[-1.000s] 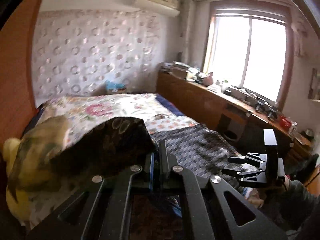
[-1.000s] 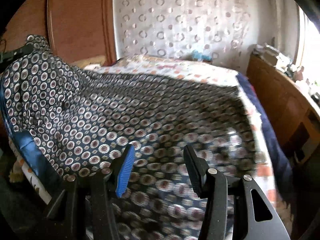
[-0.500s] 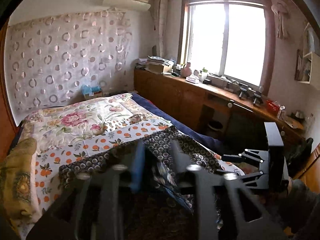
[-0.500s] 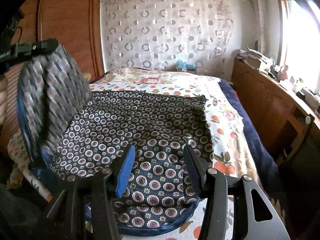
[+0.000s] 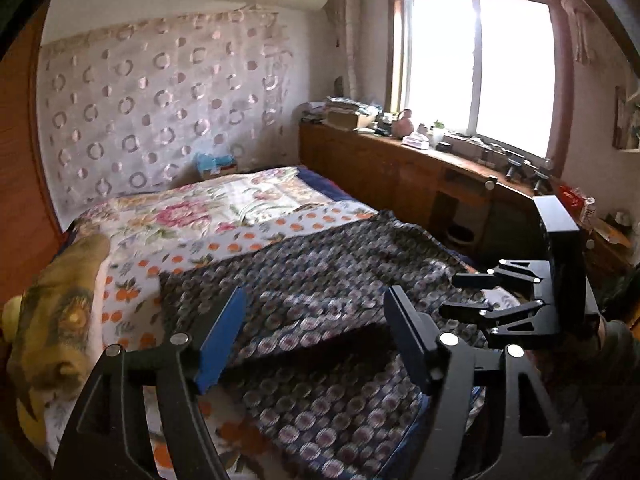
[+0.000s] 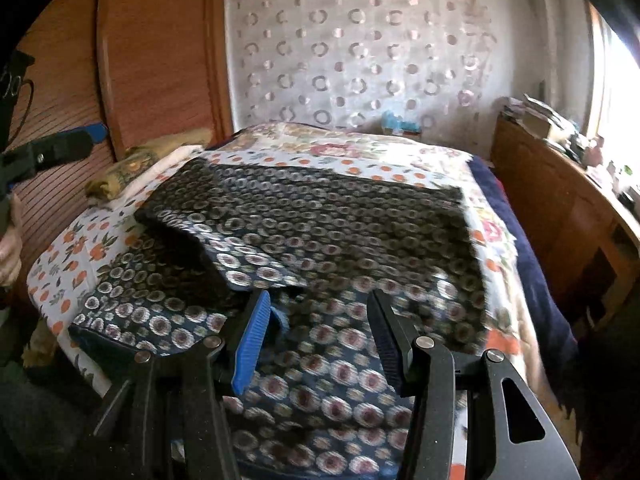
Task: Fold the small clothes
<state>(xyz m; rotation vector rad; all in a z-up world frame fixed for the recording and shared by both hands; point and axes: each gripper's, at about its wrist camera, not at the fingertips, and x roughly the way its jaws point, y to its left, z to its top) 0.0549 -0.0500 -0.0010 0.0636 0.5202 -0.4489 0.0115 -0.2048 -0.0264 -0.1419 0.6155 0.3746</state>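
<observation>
From the left wrist camera, the left claw (image 5: 314,330) was spreading its jaws, nothing pinched between them; its blue pad and black pad stood apart above the dark patterned garment (image 5: 332,280). That garment lay spread on the bed (image 5: 224,216), over a floral and orange-print sheet, its near part folded back over itself with a shadowed edge running between the fingers. A yellowish pillow (image 5: 56,312) sat at the left edge of the bed. To the right, the right claw (image 5: 466,294) hung over the garment's far side, fingers apart and empty. A long wooden desk (image 5: 404,168) crowded with small items ran under the window (image 5: 476,68).

From the right wrist camera, the right claw (image 6: 318,332) stood partly open, holding nothing, just above the garment (image 6: 320,216). The cloth showed a folded flap lying across its upper half, with a blue-trimmed edge near the camera. At the far left, the left claw (image 6: 86,138) was raised clear of the cloth in front of the wooden headboard (image 6: 160,48), with a hand (image 6: 10,248) below it.
</observation>
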